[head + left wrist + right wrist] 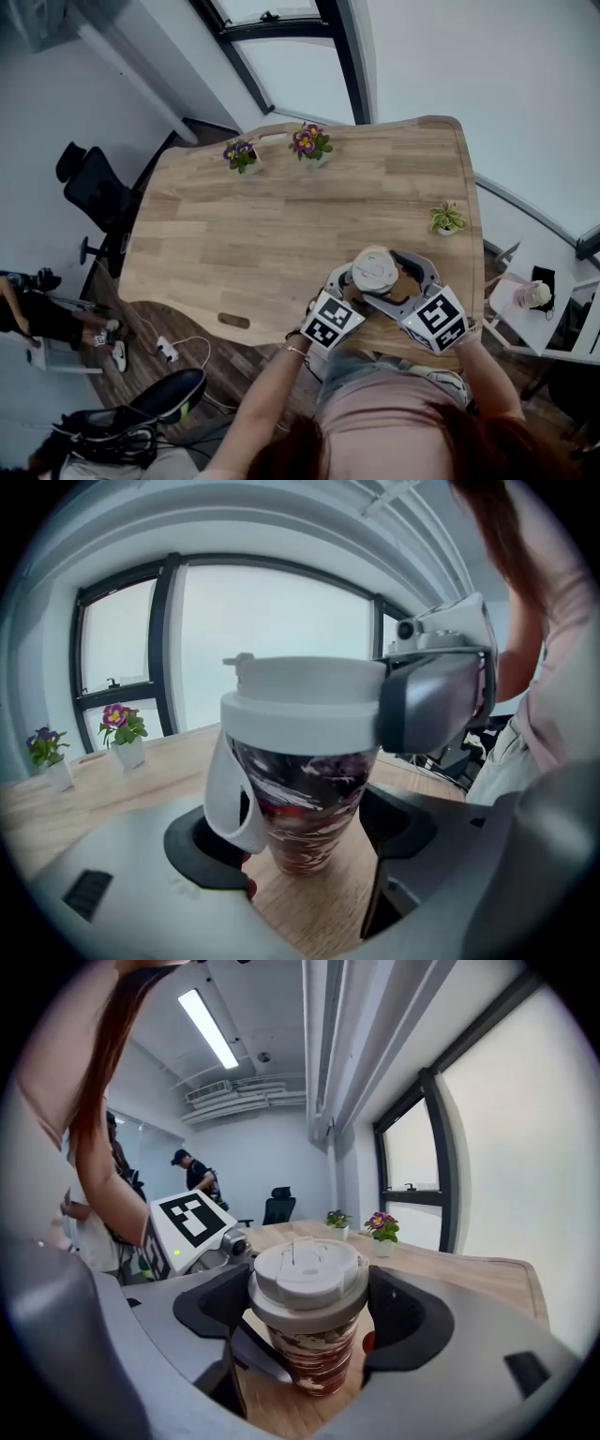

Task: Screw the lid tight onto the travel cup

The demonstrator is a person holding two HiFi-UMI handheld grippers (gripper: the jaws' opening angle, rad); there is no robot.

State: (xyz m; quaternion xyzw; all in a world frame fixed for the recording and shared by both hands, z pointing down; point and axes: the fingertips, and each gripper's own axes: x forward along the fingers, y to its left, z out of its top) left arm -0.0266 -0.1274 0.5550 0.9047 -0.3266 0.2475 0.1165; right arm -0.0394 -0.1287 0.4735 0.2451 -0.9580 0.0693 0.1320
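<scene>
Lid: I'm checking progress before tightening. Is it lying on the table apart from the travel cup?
No, the lid sits on top of the travel cup, not on the wooden table.

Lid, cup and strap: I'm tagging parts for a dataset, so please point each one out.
lid (305, 1269), right gripper view, middle of its top.
cup (305, 808), left gripper view, its patterned wall.
strap (220, 794), left gripper view, outer face of the white loop.

I see a light wooden table (262, 234), a purple-flowered pot (242, 156) and pink-flowered pot (310, 143) at its far edge, a green potted plant (446, 219) near its right edge.
</scene>
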